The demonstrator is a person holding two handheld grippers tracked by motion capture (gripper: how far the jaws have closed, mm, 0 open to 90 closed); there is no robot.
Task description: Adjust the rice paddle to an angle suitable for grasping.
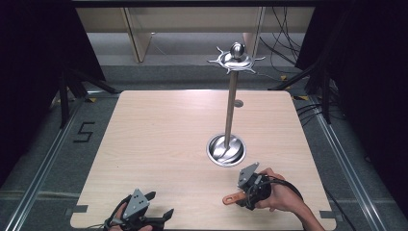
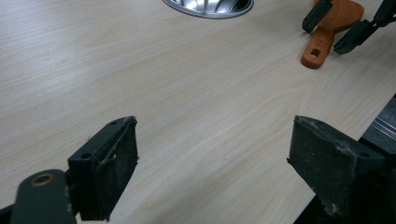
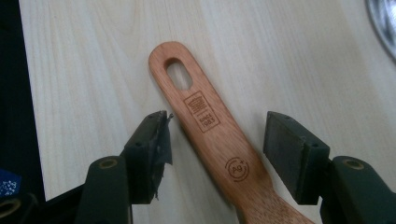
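Worktop (image 1: 159, 144) holds a wooden handle (image 3: 212, 135), lying flat between the open jaws of your right gripper (image 3: 215, 149), not yet gripped or lifted. Your left gripper (image 2: 212, 158) waits well apart, jaws wide open, empty.

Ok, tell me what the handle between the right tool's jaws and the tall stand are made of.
Handle: looks like wood, reddish-brown with a smooth, probably oiled finish; fine grain shows, and the marks look burnt or stamped in. Stand: seemingly polished metal, perhaps steel; the pole, round base and top ball are silvery and throw bright reflections.
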